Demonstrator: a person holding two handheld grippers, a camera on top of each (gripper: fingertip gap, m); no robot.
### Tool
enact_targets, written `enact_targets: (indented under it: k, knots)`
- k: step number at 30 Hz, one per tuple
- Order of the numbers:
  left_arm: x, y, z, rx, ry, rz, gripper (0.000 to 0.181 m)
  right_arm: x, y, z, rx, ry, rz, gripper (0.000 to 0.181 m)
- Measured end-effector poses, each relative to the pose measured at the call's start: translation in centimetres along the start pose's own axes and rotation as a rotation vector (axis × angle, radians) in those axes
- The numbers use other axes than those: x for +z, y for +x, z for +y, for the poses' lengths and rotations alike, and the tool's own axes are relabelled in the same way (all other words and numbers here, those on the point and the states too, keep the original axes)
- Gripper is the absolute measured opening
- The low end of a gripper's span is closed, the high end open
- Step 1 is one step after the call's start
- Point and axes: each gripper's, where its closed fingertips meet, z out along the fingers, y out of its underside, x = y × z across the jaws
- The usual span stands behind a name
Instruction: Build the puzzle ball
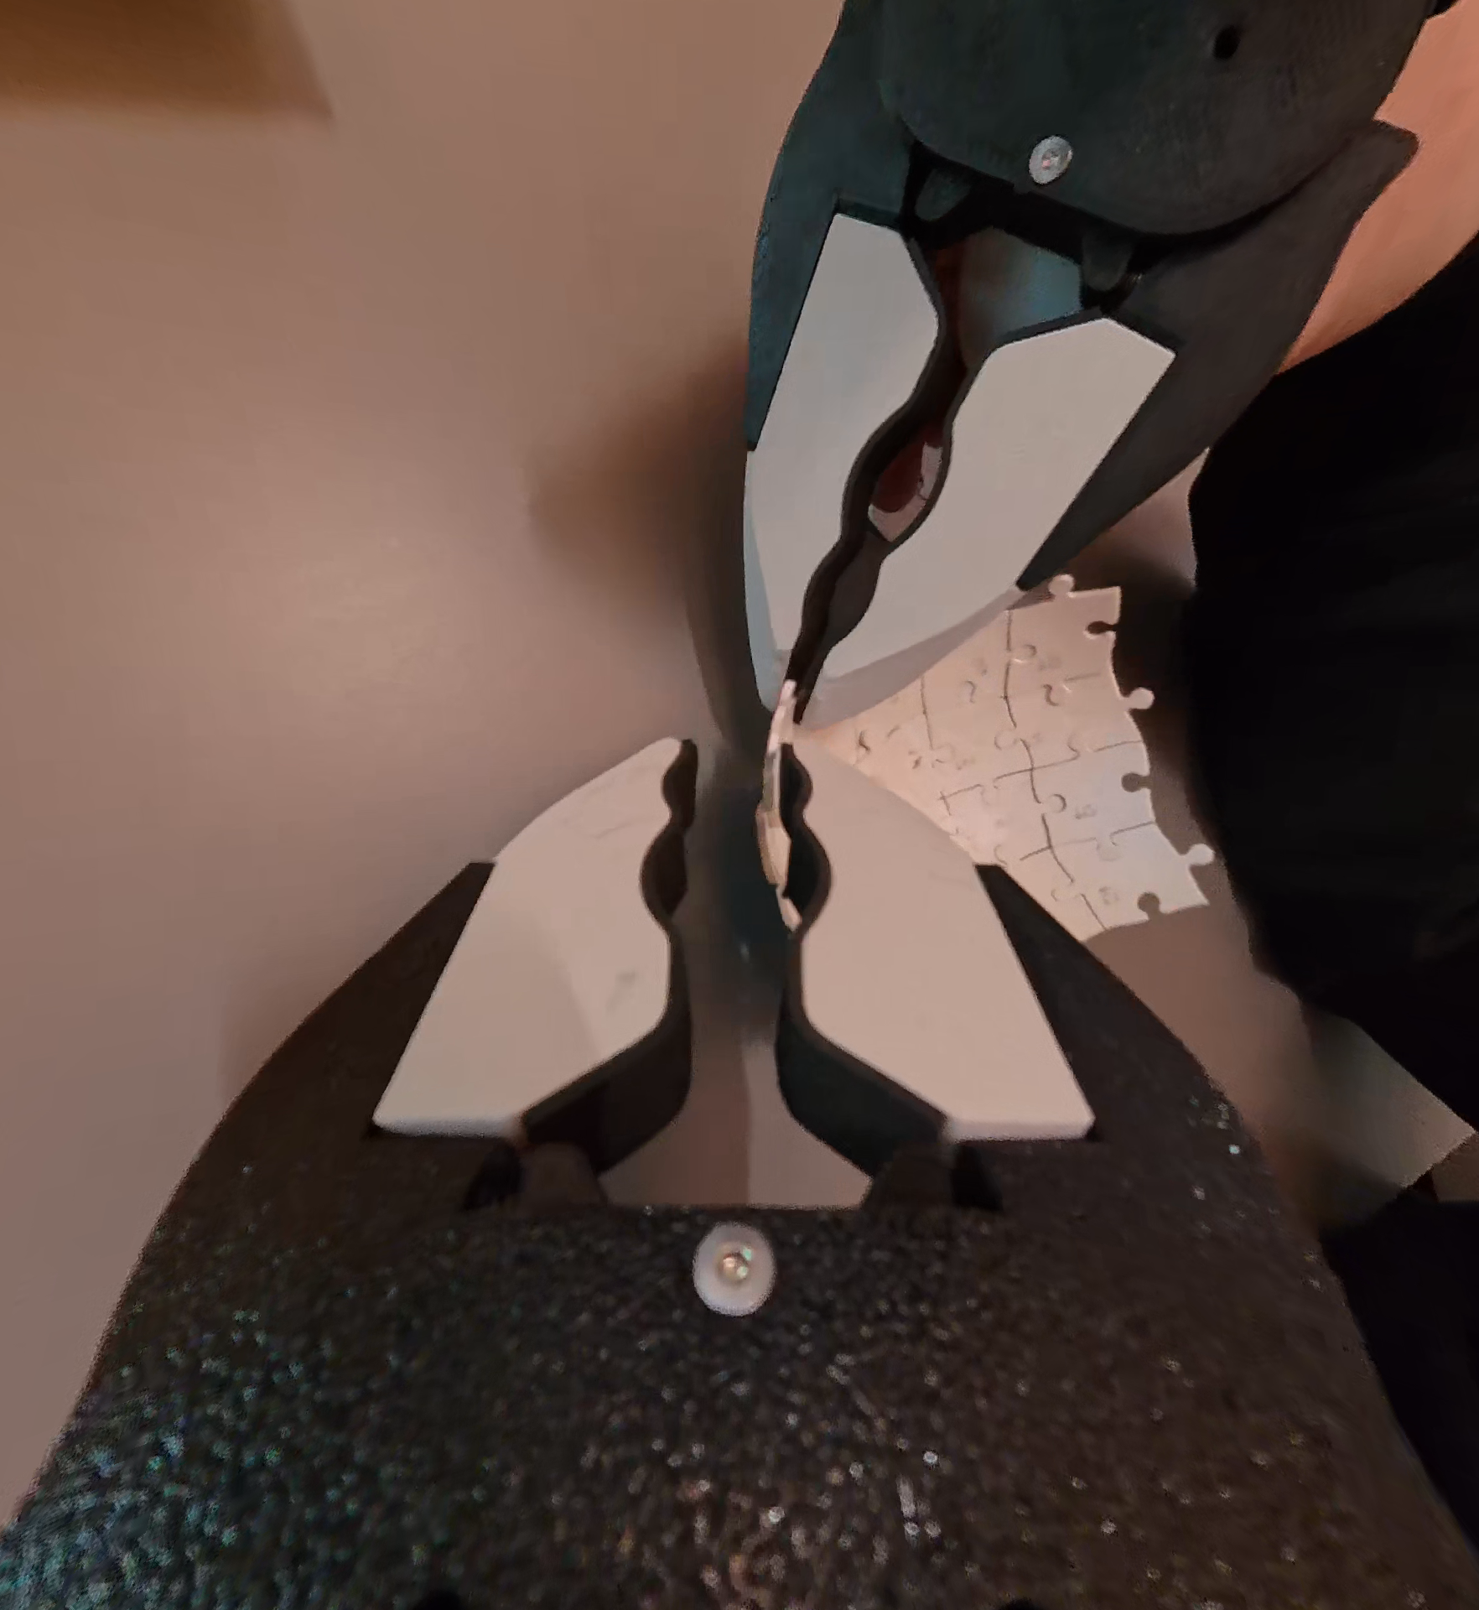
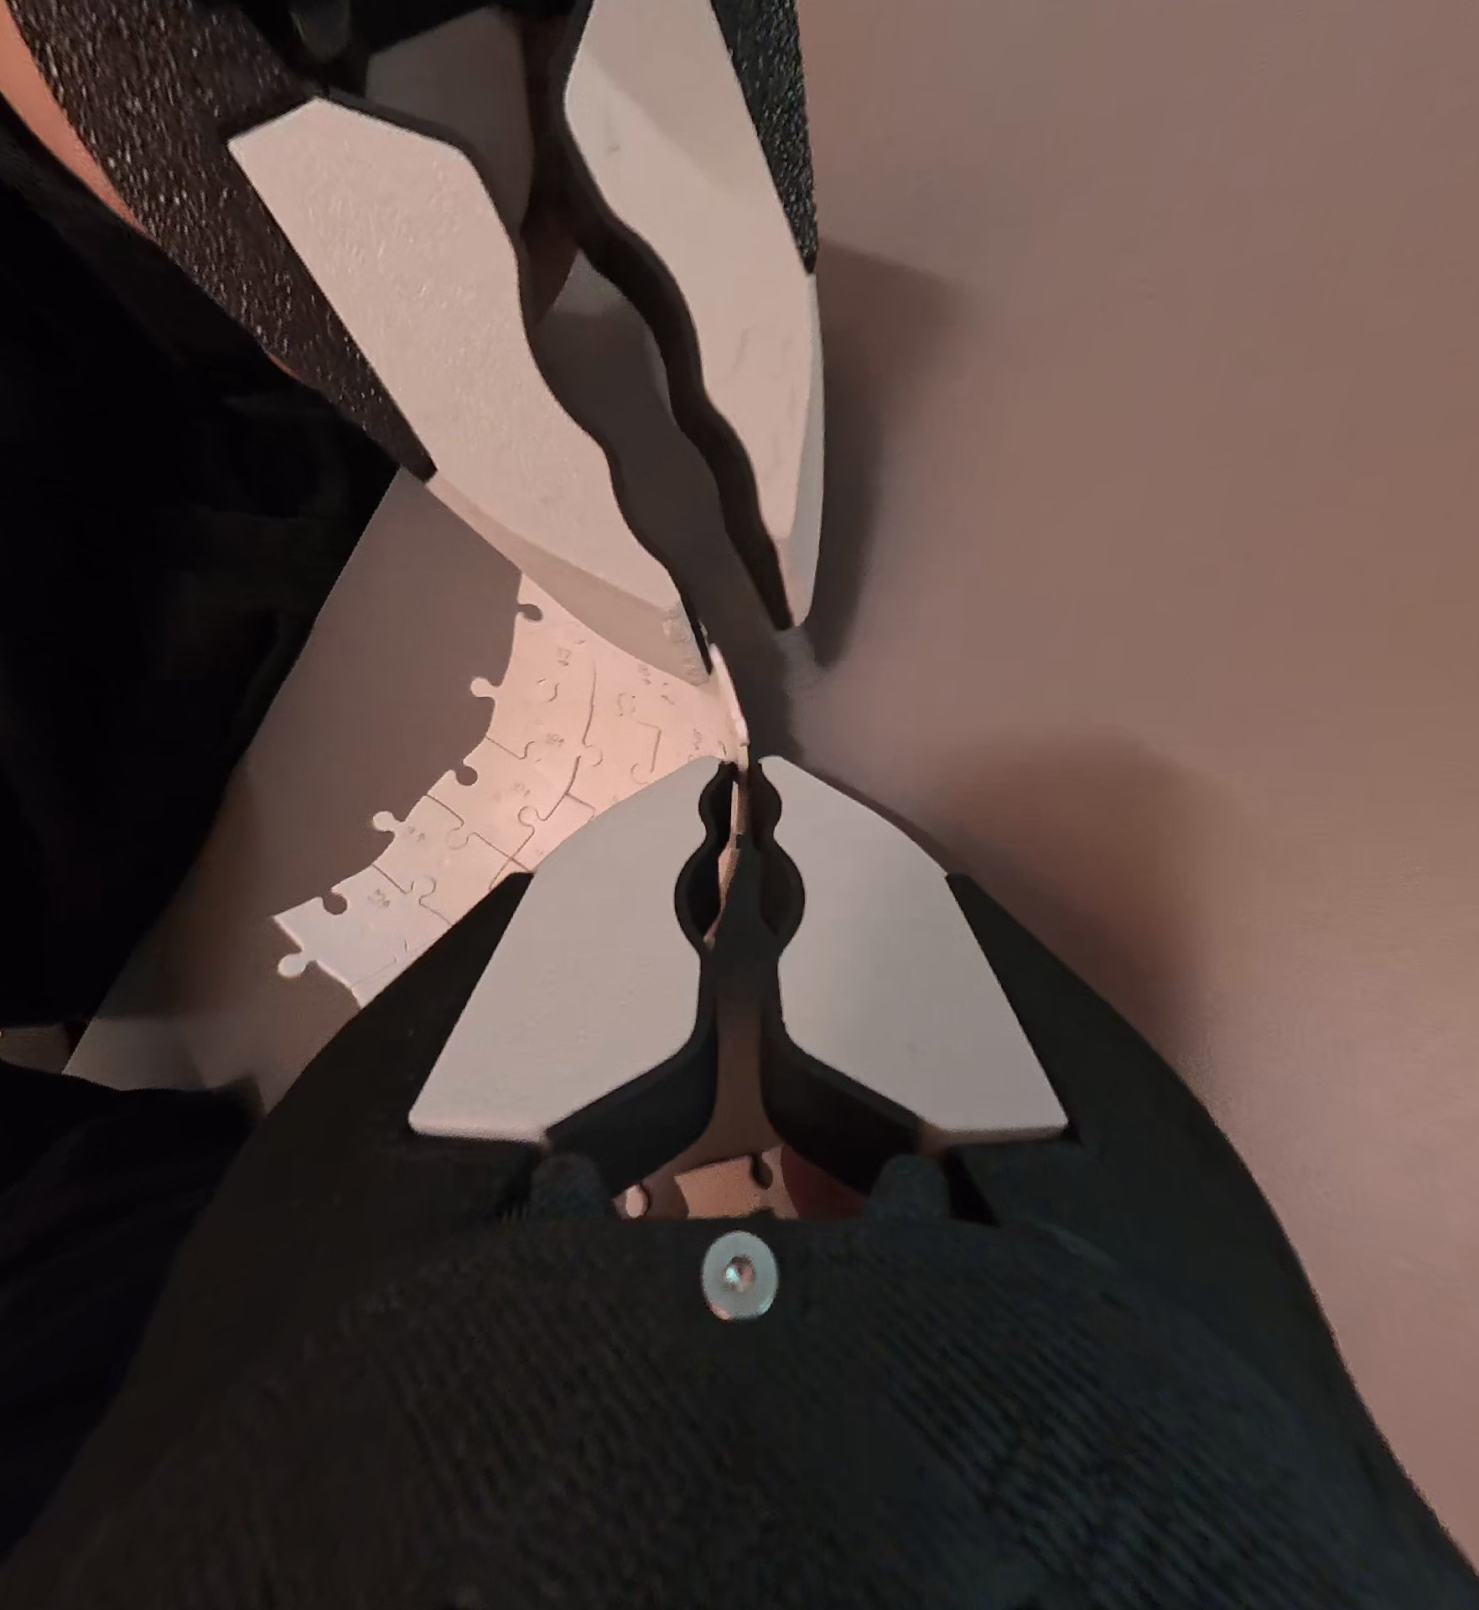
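Assembly is under way: a curved white panel of joined puzzle pieces (image 1: pixel 1058 767) is held up between the two grippers, above a plain beige desk (image 1: pixel 283 523). In the left wrist view, the left gripper (image 1: pixel 736 767) fills the lower frame with a narrow gap between its jaws, and the panel's edge (image 1: pixel 773 819) lies against the inner face of its right-hand finger (image 1: pixel 884 941); the other finger stands clear, so it does not appear to be clamping. The right gripper (image 1: pixel 797 688) comes down from the upper right, pinched shut on the panel's top corner. The right wrist view agrees: the right gripper (image 2: pixel 746 771) is nearly closed on the thin edge, and the panel (image 2: pixel 544 784) fans out toward centre left. Next, I judge, the left gripper must close on the edge so the panel can be curled or another piece added, with gentle pressure to avoid popping the tabs apart.
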Motion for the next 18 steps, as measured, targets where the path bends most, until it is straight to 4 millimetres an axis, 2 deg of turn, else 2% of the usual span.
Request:
enact_targets:
  k: [8,18]
  knots:
    - [-1.4,0.6,1.1,0.013,-0.061,0.028,0.024,0.0,0.1,0.5,-0.034,-0.060,0.057,0.003]
    - [0.3,0.8,2.2,0.055,-0.169,0.067,0.022,0.0,0.4,0.4,0.013,-0.063,0.086,0.004]
